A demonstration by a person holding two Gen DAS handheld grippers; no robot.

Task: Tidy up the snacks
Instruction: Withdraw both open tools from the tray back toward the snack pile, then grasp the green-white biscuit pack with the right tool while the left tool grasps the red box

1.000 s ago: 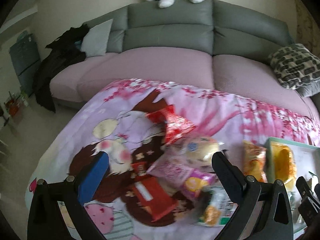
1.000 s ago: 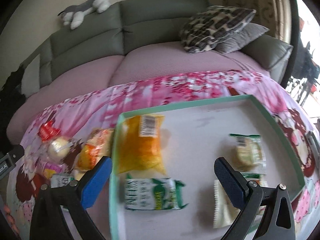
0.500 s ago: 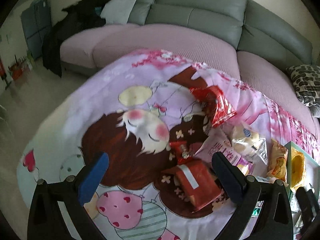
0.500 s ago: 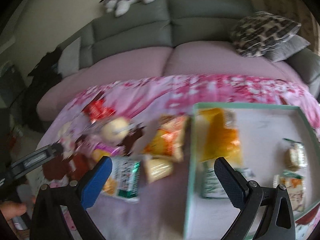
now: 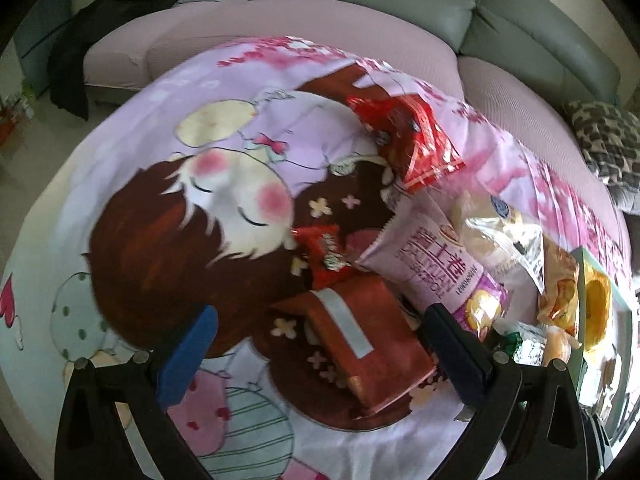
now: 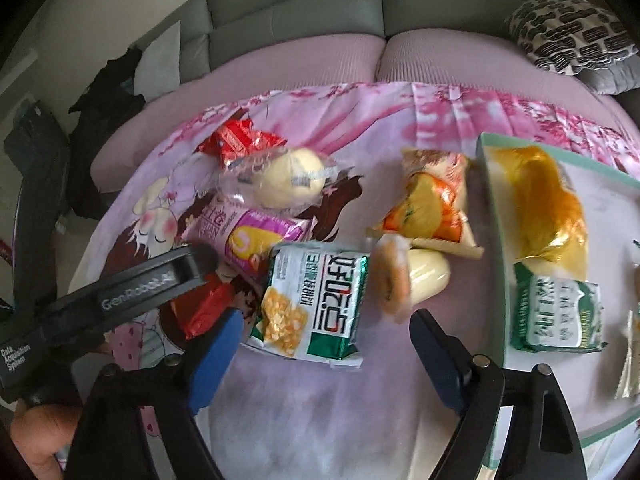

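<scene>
A pile of snack packets lies on the pink cartoon cloth (image 5: 168,184). My left gripper (image 5: 320,344) is open, its fingers on either side of a flat dark red packet (image 5: 356,344). Beyond it lie a small red candy wrapper (image 5: 324,256), a purple packet (image 5: 440,272) and a bright red bag (image 5: 412,140). My right gripper (image 6: 324,348) is open just above a green and white packet (image 6: 316,300). A wrapped bun (image 6: 280,176) and an orange packet (image 6: 432,200) lie behind it. The green-rimmed tray (image 6: 496,240) on the right holds a yellow bag (image 6: 548,208) and a green packet (image 6: 556,312).
A pink and grey sofa (image 6: 360,52) runs behind the table with a patterned cushion (image 6: 568,32) on the right. Dark clothes (image 5: 108,20) hang over its left end. The left gripper's body (image 6: 120,296) crosses the lower left of the right wrist view.
Both grippers have moved left and lower toward the snack pile. The right one has swung off the tray to the green and white packet; the left one has closed in over the dark red packet.
</scene>
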